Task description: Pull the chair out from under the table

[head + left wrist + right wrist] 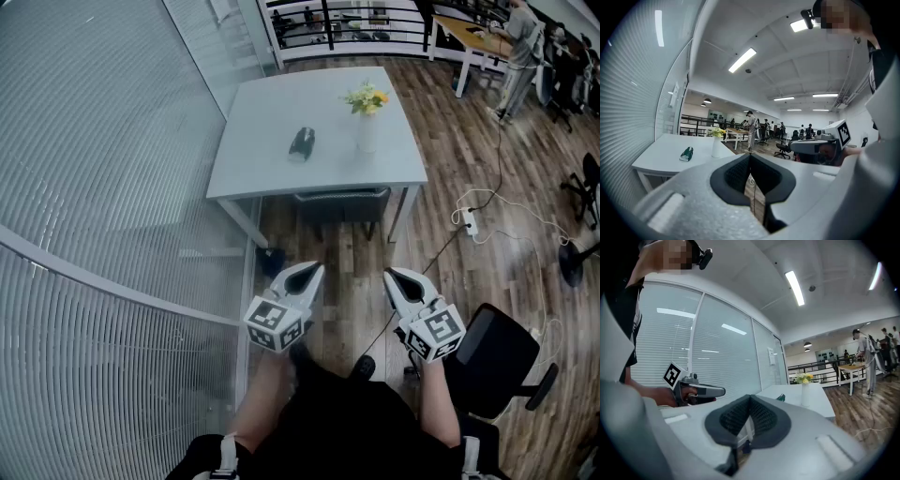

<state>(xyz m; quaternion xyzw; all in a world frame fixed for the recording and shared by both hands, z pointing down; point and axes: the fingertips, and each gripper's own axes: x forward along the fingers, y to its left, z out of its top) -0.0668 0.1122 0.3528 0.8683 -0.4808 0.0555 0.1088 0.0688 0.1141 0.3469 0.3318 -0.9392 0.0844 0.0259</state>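
A glass wall with blinds (94, 141) runs down the left side, and the white table (272, 122) stands close beside it, far from the person. On the tabletop lie a small dark green object (301, 143) and, to its right, a vase of yellow flowers (367, 131). The chair (342, 200) is tucked under the table's near edge with only its dark back showing, so the pull has not begun.

Nearer, the left gripper (309, 275) is held roughly level, its jaws together on nothing. Just right of it, the right gripper (397, 278) is the same, pads pressed closed and empty. Both point toward the chair but are well apart from it, which reads as a ready stance before the approach. The jaws would likely need to open to take the backrest. At the near right stands a black office chair (495, 359), which is not the one to move.
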